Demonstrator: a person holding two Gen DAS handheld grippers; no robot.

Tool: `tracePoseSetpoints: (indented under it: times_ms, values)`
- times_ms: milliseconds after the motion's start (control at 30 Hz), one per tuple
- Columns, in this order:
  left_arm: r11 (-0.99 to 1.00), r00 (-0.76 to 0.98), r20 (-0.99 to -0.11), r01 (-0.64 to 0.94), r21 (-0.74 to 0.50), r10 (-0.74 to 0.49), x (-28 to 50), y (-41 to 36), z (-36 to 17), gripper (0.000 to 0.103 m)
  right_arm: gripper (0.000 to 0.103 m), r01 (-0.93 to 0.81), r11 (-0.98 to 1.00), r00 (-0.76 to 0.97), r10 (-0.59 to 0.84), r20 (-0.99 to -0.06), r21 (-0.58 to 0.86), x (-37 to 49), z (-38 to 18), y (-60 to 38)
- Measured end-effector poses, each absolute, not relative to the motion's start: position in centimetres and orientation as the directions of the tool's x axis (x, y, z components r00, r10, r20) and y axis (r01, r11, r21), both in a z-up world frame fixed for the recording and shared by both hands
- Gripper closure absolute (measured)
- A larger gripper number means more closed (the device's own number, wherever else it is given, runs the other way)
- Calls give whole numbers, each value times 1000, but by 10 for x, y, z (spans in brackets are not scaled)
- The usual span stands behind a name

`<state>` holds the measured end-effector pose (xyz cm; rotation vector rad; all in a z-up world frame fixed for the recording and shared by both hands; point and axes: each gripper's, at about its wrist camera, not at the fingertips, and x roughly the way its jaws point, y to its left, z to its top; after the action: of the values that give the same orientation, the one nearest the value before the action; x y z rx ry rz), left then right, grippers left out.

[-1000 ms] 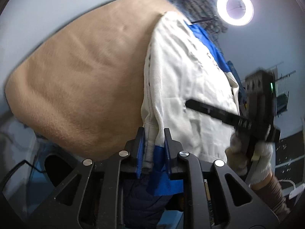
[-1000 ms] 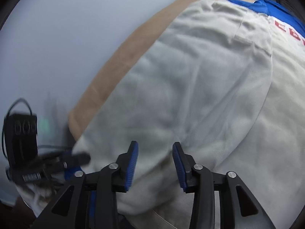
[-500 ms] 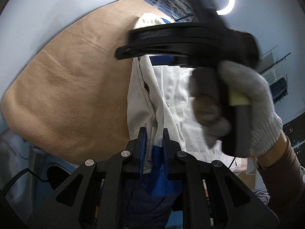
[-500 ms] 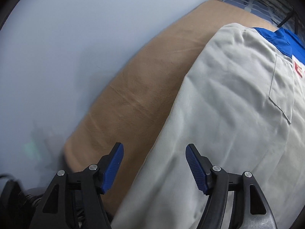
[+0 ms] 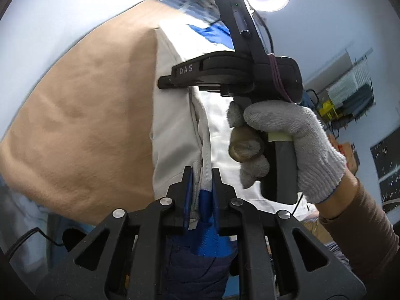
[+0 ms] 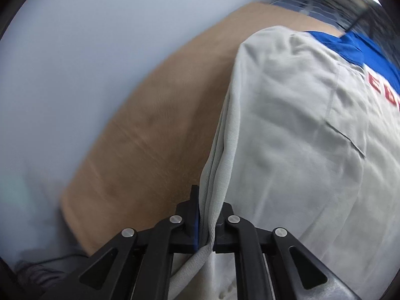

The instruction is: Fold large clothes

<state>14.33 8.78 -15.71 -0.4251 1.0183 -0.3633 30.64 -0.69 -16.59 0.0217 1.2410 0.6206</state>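
Fingers point(image 5: 186, 195) beside gloved hand point(image 5: 287, 145)

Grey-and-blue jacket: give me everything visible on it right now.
The jacket is light grey woven cloth with a blue collar area, red lettering and a chest pocket. It lies on a tan blanket. The left gripper is shut on its ribbed hem with blue trim; the right gripper is shut on a bunched grey side edge, pulled up off the blanket.
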Motion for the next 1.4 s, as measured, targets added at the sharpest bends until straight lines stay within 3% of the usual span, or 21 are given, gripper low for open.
tracePoseSetpoints:
  times_ms: [200, 367, 567, 767, 933, 1033, 1267, 1400]
  values:
    - [878, 471, -741, 215, -429, -477, 140, 40, -141, 91, 101, -325, 782, 270, 616, -740, 532, 295, -150, -103]
    - [867, 440, -749, 313, -388, -495, 132, -1, -138, 91, 101, -215, 753, 341, 654, -675, 622, 275, -162, -175]
    - [801, 302, -760, 394, -451, -576, 121, -28, -146, 90, 101, -78, 750, 365, 634, -682, 657, 254, -198, -229]
    - [761, 310, -708, 413, -501, -635, 118, -17, -133, 90, 101, -28, 751, 341, 627, -700, 659, 255, -218, -264]
    - [827, 403, -728, 365, -428, -554, 131, 2, -126, 90, 96, -89, 799, 314, 589, -744, 595, 259, -208, -257]
    - [856, 424, -748, 334, -395, -511, 132, 6, -140, 90, 85, -119, 840, 334, 535, -776, 529, 253, -194, -256]
    - [878, 323, -829, 315, -359, -456, 134, -6, -202, 90, 84, -180, 842, 381, 536, -753, 508, 228, -157, -265]
    - [882, 314, -840, 322, -344, -443, 131, -17, -224, 90, 84, -231, 834, 356, 552, -754, 502, 216, -162, -261]
